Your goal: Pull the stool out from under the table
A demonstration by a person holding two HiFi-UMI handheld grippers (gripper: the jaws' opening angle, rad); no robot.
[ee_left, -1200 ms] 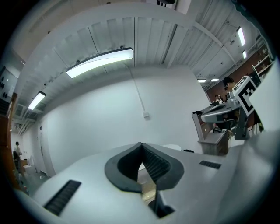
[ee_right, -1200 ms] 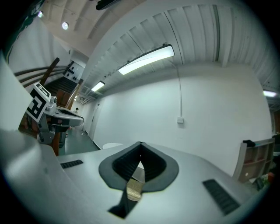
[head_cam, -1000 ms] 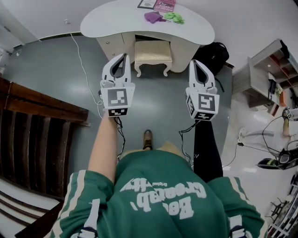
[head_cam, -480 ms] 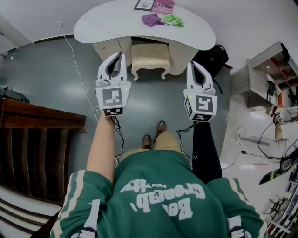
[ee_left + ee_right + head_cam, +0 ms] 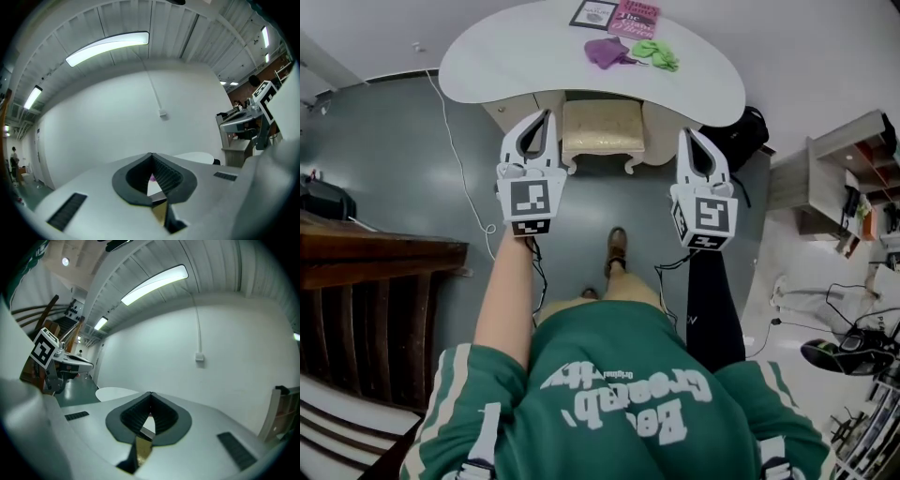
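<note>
Left tool (image 5: 548, 113), right tool (image 5: 685, 133) closed, empty; stool (image 5: 602, 127) under table (image 5: 516, 52), perhaps bag (image 5: 748, 127) beside.

Stool (image 5: 602, 127) seat looks like cream cloth; table (image 5: 514, 52) top smooth matt white; floor (image 5: 394, 159) glossy grey.

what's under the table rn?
The stool, tucked partway in: most of its cushion and two front legs show. The table covers its rear and back legs.
</note>
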